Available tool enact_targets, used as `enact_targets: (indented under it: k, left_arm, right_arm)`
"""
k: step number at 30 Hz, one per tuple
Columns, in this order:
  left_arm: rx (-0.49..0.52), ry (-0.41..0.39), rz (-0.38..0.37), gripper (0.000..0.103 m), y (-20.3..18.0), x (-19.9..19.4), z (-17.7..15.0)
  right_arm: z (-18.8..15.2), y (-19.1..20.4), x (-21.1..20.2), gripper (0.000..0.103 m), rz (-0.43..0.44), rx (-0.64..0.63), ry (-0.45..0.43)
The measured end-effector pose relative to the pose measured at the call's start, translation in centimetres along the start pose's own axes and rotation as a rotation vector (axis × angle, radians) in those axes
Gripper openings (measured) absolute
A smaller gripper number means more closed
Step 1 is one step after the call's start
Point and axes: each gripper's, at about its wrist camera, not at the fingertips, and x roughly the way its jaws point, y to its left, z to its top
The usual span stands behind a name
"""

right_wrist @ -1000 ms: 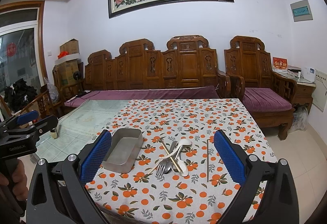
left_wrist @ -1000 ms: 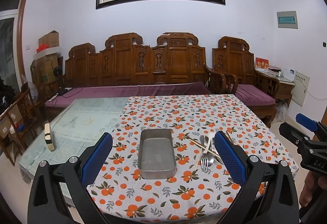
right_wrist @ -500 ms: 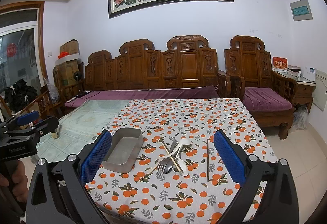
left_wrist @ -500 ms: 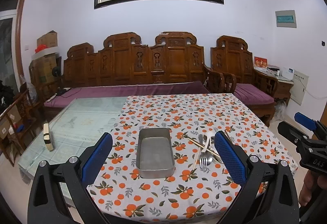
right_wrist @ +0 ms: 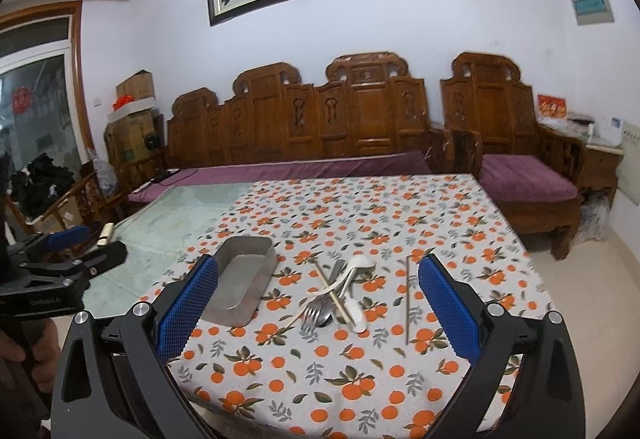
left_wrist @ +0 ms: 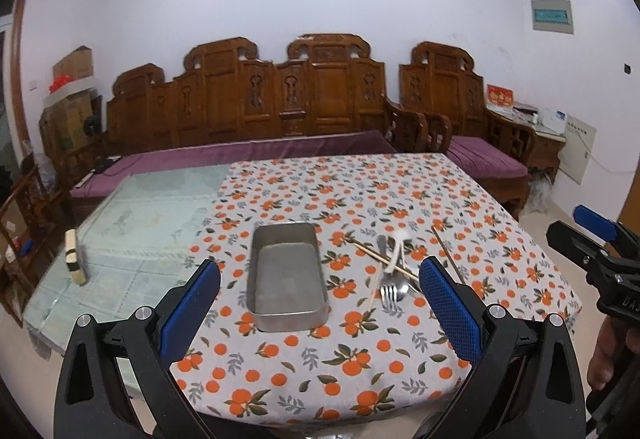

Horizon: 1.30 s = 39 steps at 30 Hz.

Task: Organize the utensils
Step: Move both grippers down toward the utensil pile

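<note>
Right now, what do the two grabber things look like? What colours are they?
Both look alike. The left gripper and right gripper have black plastic frames with silver screws, and two fingers padded in bumpy blue rubber. White lettering marks their black bodies. Bare fingers show on the handles; no cables show.

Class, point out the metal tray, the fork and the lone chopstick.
metal tray [left_wrist: 286, 275], left wrist view, bare inner floor.
fork [right_wrist: 311, 315], right wrist view, tines.
lone chopstick [right_wrist: 407, 303], right wrist view, mid-shaft.
</note>
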Motion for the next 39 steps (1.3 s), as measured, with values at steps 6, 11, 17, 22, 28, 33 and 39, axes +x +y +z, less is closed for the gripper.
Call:
enact_targets:
  k: [6, 11, 17, 22, 28, 33, 39]
  left_arm:
    - [0.018, 0.041, -0.046, 0.096, -0.6, 2.1, -0.6]
    - [0.029, 0.081, -0.081, 0.096, -1.2, 4.2, -1.0]
    - [0.037, 0.127, -0.117, 0.096, -1.8, 6.8, -1.4]
    - [0.052, 0.163, -0.124, 0.096, -2.3, 9.4, -1.4]
    - [0.08, 0.204, -0.147, 0.092, -3.2, 12.9, -1.1]
    - [0.103, 0.266, -0.172, 0.081, -4.6, 16.6, -1.8]
    - [0.097, 0.348, -0.182, 0.069, -5.9, 21.2, -3.0]
  right_arm:
    - [-0.5, -1.7, 2.0, 0.095, 0.002, 0.015, 0.03]
    - [-1.2, -3.2, 3.9, 0.091, -0.043, -0.005, 0.056]
    - [-2.1, -5.5, 7.2, 0.067, -0.044, -0.006, 0.12]
    - [-2.8, -7.2, 11.0, 0.059, -0.034, -0.007, 0.183]
    - [-3.3, -10.0, 16.0, 0.059, -0.064, 0.002, 0.25]
    - [-4.1, -12.5, 20.6, 0.053, -0.078, 0.013, 0.321]
    - [-6.9, -14.1, 23.3, 0.053, -0.115, -0.002, 0.377]
